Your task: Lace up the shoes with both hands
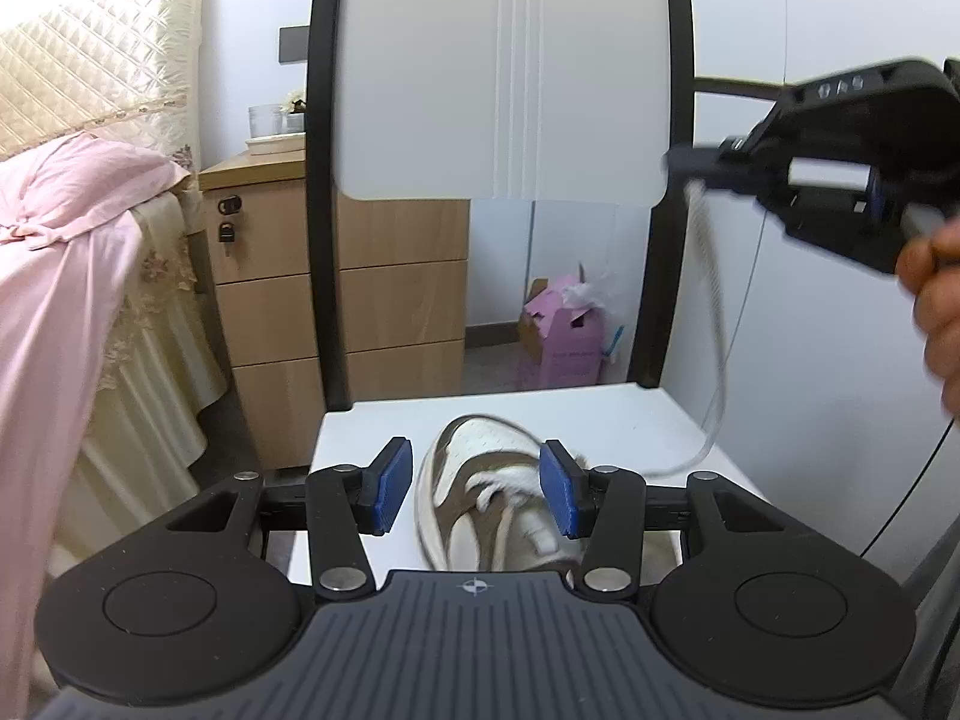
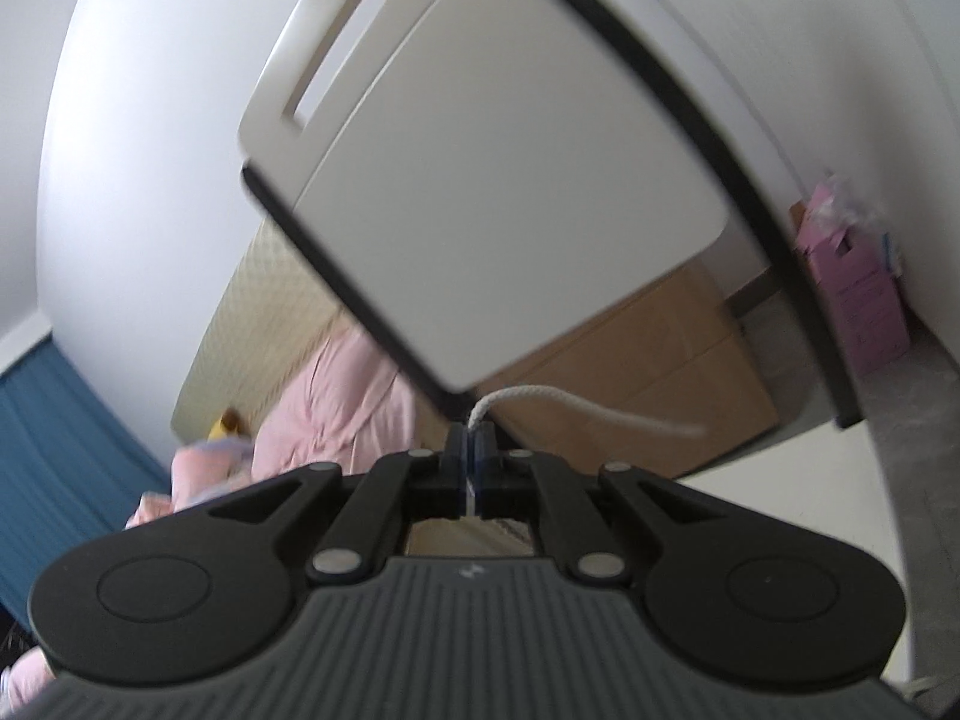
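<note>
Left wrist view: the shoe (image 1: 498, 486) sits low centre on the chair seat (image 1: 630, 420), partly laced; the left gripper (image 1: 477, 486) stands half-open and empty.

Right wrist view: the right gripper (image 2: 471, 450), lower centre, pinches the lace (image 2: 540, 399); threading seems unfinished.

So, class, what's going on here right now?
A person is lacing a shoe that lies on a white chair, a gripper in each hand. The right gripper is shut on the white lace and holds it up high above the shoe. The left gripper is open just over the shoe, gripping nothing.
</note>
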A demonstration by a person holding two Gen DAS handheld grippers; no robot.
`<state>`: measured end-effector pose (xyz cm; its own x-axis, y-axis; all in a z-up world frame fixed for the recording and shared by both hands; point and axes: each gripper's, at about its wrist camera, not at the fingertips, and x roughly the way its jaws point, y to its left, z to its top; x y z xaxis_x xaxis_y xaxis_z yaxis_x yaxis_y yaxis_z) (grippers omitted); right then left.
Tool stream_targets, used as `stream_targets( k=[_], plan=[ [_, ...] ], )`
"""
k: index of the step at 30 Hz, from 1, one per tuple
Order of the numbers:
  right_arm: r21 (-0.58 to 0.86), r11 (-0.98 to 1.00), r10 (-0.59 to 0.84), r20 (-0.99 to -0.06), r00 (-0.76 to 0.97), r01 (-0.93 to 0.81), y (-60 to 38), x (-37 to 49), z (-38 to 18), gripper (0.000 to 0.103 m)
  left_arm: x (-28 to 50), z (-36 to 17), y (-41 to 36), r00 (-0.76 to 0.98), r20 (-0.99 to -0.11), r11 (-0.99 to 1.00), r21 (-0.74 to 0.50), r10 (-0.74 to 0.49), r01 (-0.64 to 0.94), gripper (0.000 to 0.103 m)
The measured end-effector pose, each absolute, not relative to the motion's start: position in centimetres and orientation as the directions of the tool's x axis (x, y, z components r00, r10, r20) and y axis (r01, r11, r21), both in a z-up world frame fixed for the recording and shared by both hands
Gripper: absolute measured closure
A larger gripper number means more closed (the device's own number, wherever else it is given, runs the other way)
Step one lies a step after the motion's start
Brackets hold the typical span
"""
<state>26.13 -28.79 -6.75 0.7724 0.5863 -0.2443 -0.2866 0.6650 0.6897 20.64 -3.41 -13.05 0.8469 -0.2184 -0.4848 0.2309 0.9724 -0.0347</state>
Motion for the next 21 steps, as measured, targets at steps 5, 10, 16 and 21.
stream_targets(
  k=[5,10,16,21],
  plan=[
    [0.674,0.672,0.627,-0.294,0.722,-0.308,-26.5,26.3,-8.0,0.100,21.1,-12.8,-4.0,0.847,-0.459,0.961,-0.062,-0.268,0.270,0.051],
    [0.693,0.647,0.669,-0.316,0.673,-0.318,-25.1,26.4,-9.3,0.100,20.7,-12.6,-4.7,0.840,-0.421,0.936,-0.076,-0.343,0.345,0.052],
    [0.723,0.610,0.711,-0.320,0.627,-0.323,-24.5,26.5,-9.8,0.099,20.3,-12.5,-5.0,0.832,-0.376,0.911,-0.104,-0.407,0.398,0.056],
    [0.742,0.578,0.743,-0.306,0.595,-0.339,-23.9,26.3,-9.9,0.099,20.3,-12.6,-5.1,0.833,-0.358,0.906,-0.129,-0.422,0.404,0.070]
  ],
)
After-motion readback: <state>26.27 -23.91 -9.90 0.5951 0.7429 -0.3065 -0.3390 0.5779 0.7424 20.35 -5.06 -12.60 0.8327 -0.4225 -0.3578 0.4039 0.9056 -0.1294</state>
